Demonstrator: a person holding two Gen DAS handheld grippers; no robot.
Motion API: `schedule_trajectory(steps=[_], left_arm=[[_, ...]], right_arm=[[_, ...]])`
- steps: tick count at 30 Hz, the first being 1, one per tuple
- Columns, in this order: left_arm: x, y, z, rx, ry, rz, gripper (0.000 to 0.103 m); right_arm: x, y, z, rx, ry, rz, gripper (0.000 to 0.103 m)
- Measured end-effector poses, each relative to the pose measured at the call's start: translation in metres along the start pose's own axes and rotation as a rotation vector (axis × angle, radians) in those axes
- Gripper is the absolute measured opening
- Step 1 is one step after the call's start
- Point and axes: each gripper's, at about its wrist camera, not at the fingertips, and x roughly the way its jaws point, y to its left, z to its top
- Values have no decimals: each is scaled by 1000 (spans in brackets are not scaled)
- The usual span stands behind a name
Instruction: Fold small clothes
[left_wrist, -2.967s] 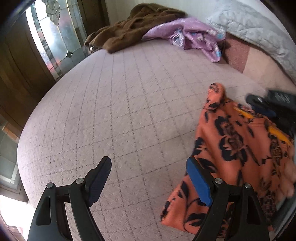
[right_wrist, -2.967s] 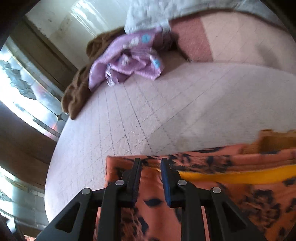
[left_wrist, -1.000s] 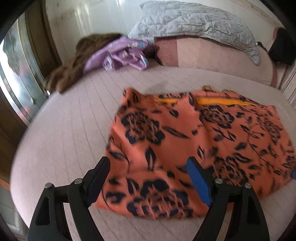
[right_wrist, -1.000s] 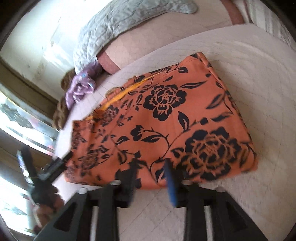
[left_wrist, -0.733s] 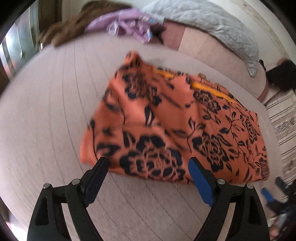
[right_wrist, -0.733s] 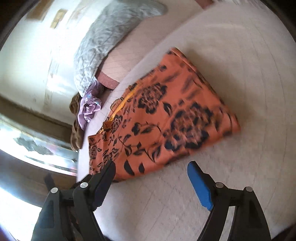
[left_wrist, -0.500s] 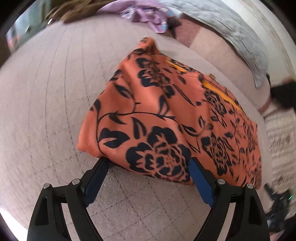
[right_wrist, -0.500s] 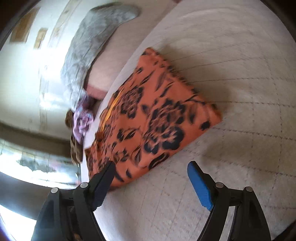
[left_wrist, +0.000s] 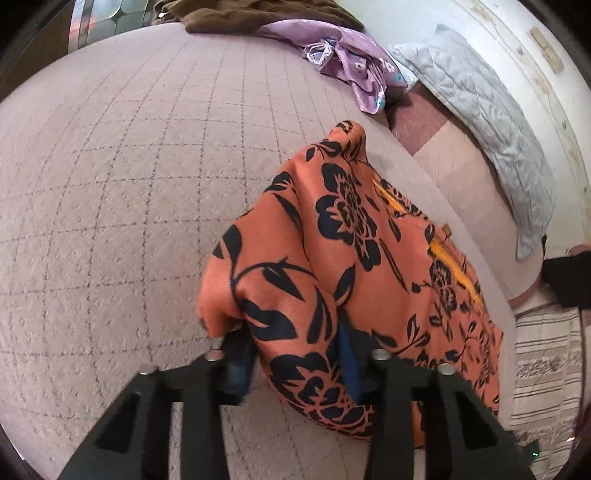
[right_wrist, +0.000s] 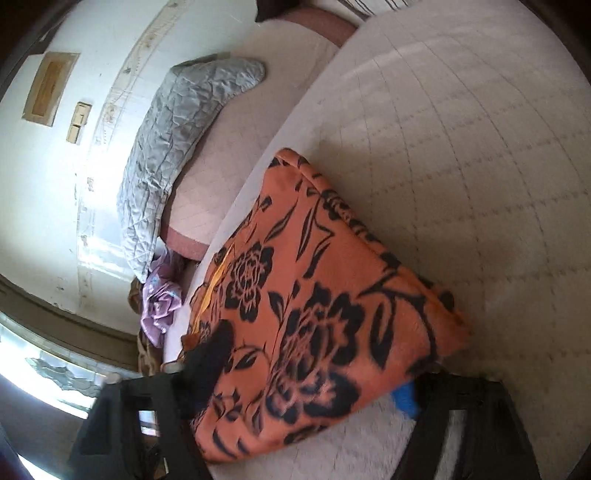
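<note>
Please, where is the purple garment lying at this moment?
The purple garment lies at the far edge of the bed, top centre of the left wrist view, between the brown garment and the grey pillow, apart from the orange floral cloth.

Both grippers, open above the bed a second ago, have dropped onto the orange garment (left_wrist: 332, 258), left gripper (left_wrist: 295, 354) and right gripper (right_wrist: 303, 384) closing around its near corners.
</note>
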Motion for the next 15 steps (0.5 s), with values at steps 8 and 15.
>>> schedule_trajectory(steps=[8,15], left_arm=[[-28,-5,-3,52,-38,-23,25],[-62,-2,-23,93,-37,-44,25]], right_arm=[[-2,11,6,-55,-18,-2,17],[-44,29,-6,-148,-36,-31,16]])
